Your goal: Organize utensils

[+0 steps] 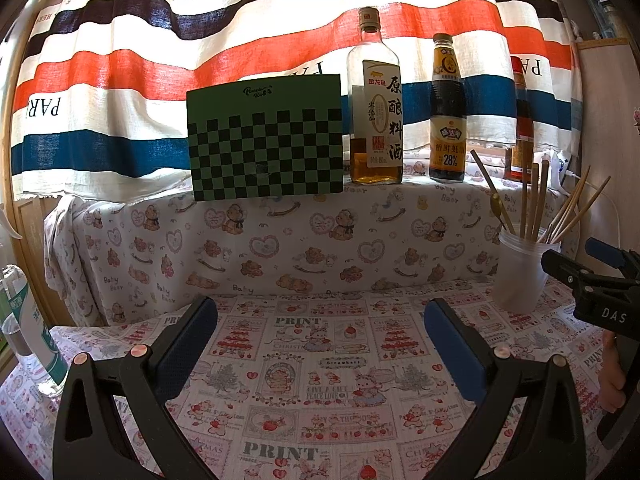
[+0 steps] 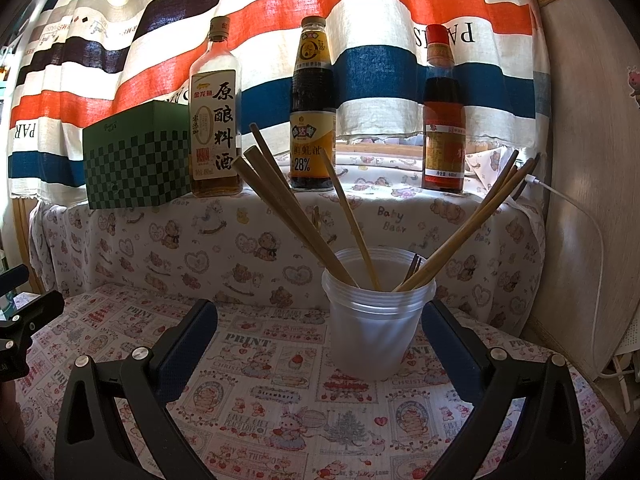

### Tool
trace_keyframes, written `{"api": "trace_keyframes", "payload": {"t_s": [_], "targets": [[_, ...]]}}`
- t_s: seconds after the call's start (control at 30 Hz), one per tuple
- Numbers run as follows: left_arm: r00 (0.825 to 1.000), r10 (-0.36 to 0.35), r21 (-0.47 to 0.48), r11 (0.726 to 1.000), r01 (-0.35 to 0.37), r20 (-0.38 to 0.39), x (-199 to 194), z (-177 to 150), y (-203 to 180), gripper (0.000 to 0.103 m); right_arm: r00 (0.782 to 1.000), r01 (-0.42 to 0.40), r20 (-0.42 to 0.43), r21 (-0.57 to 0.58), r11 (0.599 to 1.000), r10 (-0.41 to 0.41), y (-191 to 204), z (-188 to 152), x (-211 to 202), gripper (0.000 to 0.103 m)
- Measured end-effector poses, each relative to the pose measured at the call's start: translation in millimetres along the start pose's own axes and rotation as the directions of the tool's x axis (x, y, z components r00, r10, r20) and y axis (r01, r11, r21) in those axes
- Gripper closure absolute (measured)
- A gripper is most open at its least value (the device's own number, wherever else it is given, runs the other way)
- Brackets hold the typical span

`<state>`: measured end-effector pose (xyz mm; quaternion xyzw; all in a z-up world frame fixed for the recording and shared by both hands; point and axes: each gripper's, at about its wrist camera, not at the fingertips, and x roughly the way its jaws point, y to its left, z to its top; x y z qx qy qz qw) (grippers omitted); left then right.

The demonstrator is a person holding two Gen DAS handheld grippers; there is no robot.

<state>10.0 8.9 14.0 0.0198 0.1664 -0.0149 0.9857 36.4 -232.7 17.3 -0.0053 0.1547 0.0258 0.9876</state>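
Note:
A translucent plastic cup (image 2: 374, 332) stands on the printed tablecloth and holds several wooden chopsticks (image 2: 288, 216) that fan out to both sides. My right gripper (image 2: 320, 340) is open and empty, with the cup just ahead between its fingers, nearer the right one. In the left wrist view the same cup (image 1: 520, 272) with chopsticks (image 1: 534, 200) stands at the right. My left gripper (image 1: 320, 344) is open and empty over bare cloth, left of the cup. The right gripper (image 1: 600, 280) shows at the right edge there.
Three sauce bottles (image 2: 216, 120) (image 2: 312, 120) (image 2: 444, 120) stand on the raised ledge behind, with a green checkered box (image 1: 266, 140) to their left. A water bottle (image 1: 28, 328) stands at the far left. A striped curtain (image 1: 240, 40) hangs behind. A white cable (image 2: 592, 232) runs down the right wall.

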Motion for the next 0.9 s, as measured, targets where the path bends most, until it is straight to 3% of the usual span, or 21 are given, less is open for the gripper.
{"api": "trace_keyframes", "payload": {"t_s": [0.9], "targets": [[1.000,-0.002,-0.006,1.000,0.002,-0.018,4.7,0.2,2.6,0.000,1.000,0.002,-0.007,0.000,1.000,-0.002,-0.3,-0.6,1.2,0.000]]}}
